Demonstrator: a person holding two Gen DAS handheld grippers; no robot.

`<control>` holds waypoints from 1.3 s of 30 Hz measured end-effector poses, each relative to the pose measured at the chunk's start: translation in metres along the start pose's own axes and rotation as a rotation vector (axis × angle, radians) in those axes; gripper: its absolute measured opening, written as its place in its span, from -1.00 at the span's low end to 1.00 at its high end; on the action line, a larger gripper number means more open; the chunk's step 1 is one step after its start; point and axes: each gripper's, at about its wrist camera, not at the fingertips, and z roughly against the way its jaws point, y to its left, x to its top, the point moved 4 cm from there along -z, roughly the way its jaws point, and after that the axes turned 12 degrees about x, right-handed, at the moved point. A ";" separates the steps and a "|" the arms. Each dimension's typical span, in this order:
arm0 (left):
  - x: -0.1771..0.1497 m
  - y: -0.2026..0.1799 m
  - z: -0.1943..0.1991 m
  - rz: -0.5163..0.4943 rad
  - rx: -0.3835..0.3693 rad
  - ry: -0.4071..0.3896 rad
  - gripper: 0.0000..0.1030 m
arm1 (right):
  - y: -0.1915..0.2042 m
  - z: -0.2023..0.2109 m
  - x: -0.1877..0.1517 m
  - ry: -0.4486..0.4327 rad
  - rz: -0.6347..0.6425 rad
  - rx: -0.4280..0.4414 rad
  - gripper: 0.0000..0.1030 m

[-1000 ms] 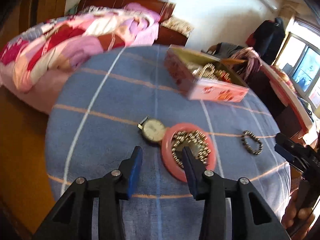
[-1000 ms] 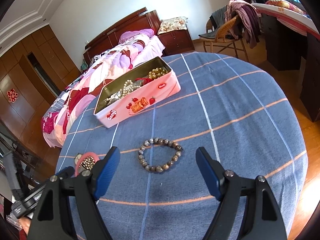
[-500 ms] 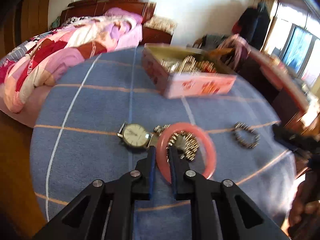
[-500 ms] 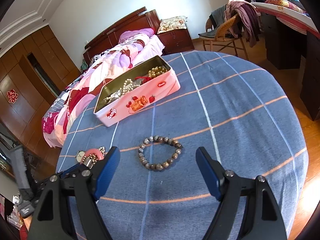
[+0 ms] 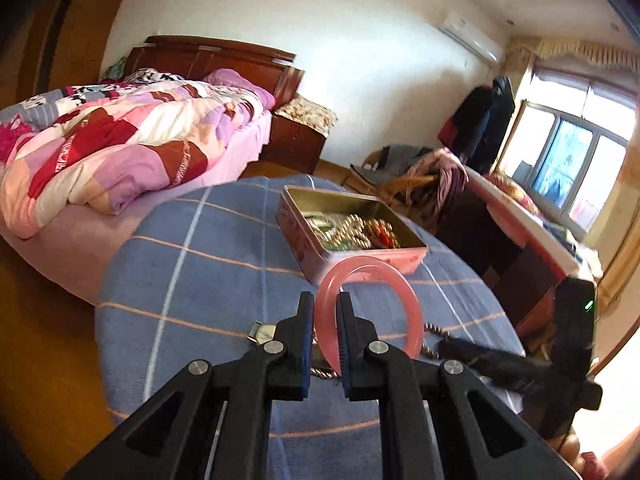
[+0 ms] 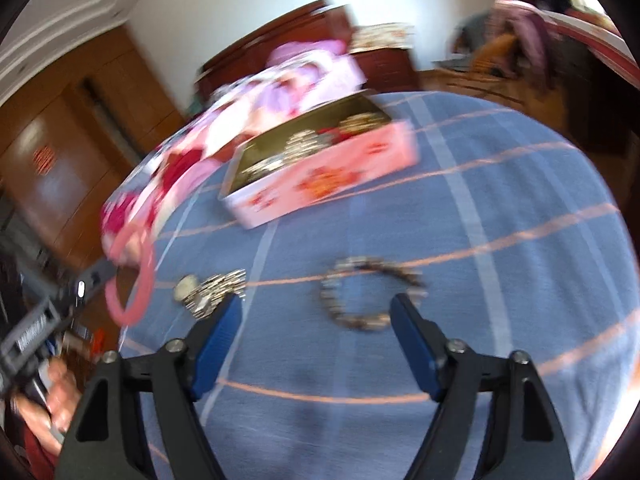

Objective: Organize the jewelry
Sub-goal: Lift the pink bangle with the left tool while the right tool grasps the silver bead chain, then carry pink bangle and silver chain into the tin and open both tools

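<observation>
My left gripper (image 5: 324,314) has its jaws pinching the pink bangle (image 5: 370,312), which hangs clear of the surface (image 5: 192,280), short of the tin (image 5: 352,232). The tin is open and already has beads and chains piled in it, so part of the sorting looks done. My right gripper (image 6: 316,320) has been closing its jaws, yet they stand spread with nothing between them, just short of the bead bracelet (image 6: 370,296) lying flat on the cloth. The watch (image 6: 188,286) and a beaded strand (image 6: 220,290) lie there too. Left to go, I judge: bangle, bracelet, watch and strand.
</observation>
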 end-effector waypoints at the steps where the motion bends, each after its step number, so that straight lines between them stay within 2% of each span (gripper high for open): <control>1: 0.003 0.003 0.002 0.012 0.003 -0.008 -0.81 | 0.007 -0.011 0.001 0.032 0.034 -0.002 -0.05; 4: 0.010 0.012 0.007 0.036 0.028 -0.027 -0.81 | 0.024 -0.047 0.005 0.119 0.093 0.010 -0.20; 9: 0.018 0.028 0.014 0.071 0.050 -0.053 -0.81 | 0.044 -0.078 0.012 0.158 0.168 -0.001 -0.21; 11: 0.019 0.032 0.014 0.079 0.058 -0.058 -0.81 | 0.047 -0.091 0.009 0.205 0.185 -0.018 -0.23; 14: 0.018 0.036 0.015 0.081 0.071 -0.063 -0.81 | 0.056 -0.098 0.008 0.224 0.256 -0.076 -0.20; 17: 0.019 0.039 0.015 0.093 0.070 -0.059 -0.81 | 0.064 -0.103 0.006 0.243 0.302 -0.075 -0.16; 18: 0.019 0.039 0.015 0.094 0.071 -0.059 -0.81 | 0.064 -0.103 0.005 0.244 0.304 -0.077 -0.25; 19: 0.018 0.039 0.016 0.093 0.074 -0.060 -0.81 | 0.064 -0.102 0.005 0.244 0.302 -0.073 -0.51; 20: 0.018 0.040 0.016 0.092 0.074 -0.060 -0.81 | 0.063 -0.101 0.003 0.253 0.287 -0.052 -0.57; 23: 0.016 0.038 0.017 0.090 0.071 -0.060 -0.81 | 0.061 -0.092 -0.001 0.234 0.256 -0.047 -0.66; 25: 0.015 0.038 0.017 0.088 0.066 -0.058 -0.81 | 0.055 -0.081 0.000 0.194 0.211 -0.019 -0.77; 28: 0.015 0.037 0.015 0.086 0.059 -0.053 -0.81 | 0.050 -0.052 0.007 0.107 0.157 0.023 -0.84; 34: 0.013 0.032 0.013 0.080 0.045 -0.043 -0.81 | 0.046 -0.005 0.031 -0.027 0.114 0.039 -0.84; 39: 0.011 0.025 0.012 0.069 0.035 -0.033 -0.81 | 0.045 0.016 0.040 -0.083 0.102 0.035 -0.84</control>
